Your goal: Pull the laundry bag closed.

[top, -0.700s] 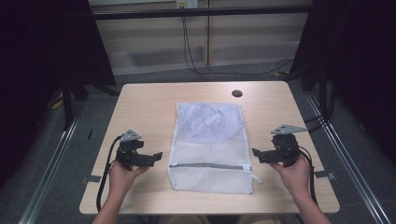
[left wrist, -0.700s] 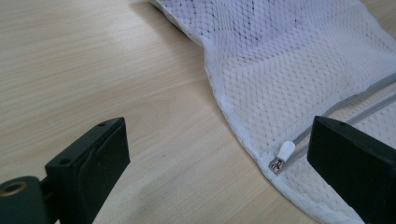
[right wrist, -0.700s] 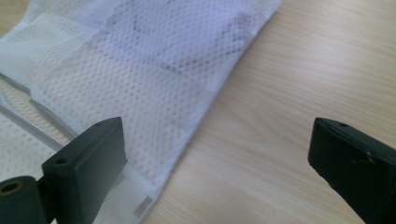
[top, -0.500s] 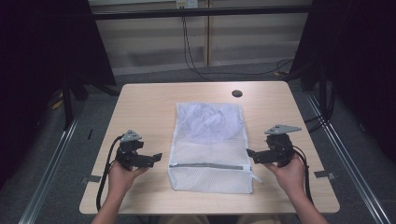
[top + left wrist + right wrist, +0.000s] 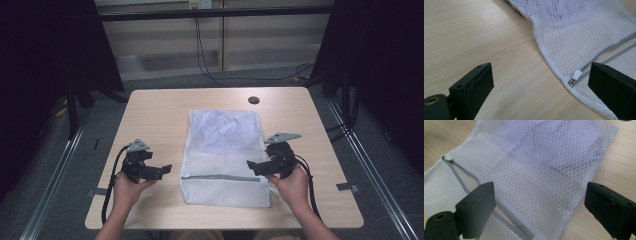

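So the white mesh laundry bag [image 5: 225, 157] was lying flat in the middle of the worktop [image 5: 155, 115], zipper end toward the person, with some pale crumpled fabric [image 5: 222, 131] showing through the far half. Both grippers sat one on each side of it, which to me looked like a setup for working the zipper [image 5: 220, 177] from both ends. The left gripper [image 5: 162, 170] had its jaws spread wide with nothing in them, hovering just off the bag's edge, and the little white zipper pull [image 5: 576, 74] was right ahead of it, close to its right-hand jaw. The right gripper [image 5: 254, 167] was wide open and empty too, but already over the opposite edge of the mesh, so the bag lay below and between its jaws, with the grey zipper tape running under its left-hand jaw. The surface was plain light wood grain, with a dark round grommet [image 5: 254, 100] at the far side. Beyond that: grey floor, black curtains, cables [image 5: 202, 55] hanging down a pale wall.
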### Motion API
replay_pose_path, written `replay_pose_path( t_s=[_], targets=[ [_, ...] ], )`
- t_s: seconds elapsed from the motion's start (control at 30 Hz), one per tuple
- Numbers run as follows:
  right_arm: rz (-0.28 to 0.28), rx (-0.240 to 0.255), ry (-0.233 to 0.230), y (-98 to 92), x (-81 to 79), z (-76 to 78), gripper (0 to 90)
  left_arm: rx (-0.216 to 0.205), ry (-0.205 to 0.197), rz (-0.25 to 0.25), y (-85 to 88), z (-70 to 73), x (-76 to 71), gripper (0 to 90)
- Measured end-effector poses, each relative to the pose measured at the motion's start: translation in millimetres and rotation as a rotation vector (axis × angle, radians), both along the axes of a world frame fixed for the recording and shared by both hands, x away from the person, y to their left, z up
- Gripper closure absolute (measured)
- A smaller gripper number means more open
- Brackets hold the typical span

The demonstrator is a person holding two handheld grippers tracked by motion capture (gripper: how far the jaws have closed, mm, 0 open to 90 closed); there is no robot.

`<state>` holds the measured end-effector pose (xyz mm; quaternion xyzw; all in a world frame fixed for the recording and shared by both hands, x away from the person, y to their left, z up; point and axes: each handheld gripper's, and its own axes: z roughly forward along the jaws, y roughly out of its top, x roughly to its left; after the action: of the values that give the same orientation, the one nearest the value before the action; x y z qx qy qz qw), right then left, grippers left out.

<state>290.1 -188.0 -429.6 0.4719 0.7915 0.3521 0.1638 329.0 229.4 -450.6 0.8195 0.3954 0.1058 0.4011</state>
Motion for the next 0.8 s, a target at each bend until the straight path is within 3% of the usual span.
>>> replay_pose_path(
  t_s=[0.8],
  targets=[
    [0.068,0.009,0.023,50.4,12.7,1.5,10.0,0.010,-0.022,-0.025,1.9,7.5,-3.7,7.2]
  ],
)
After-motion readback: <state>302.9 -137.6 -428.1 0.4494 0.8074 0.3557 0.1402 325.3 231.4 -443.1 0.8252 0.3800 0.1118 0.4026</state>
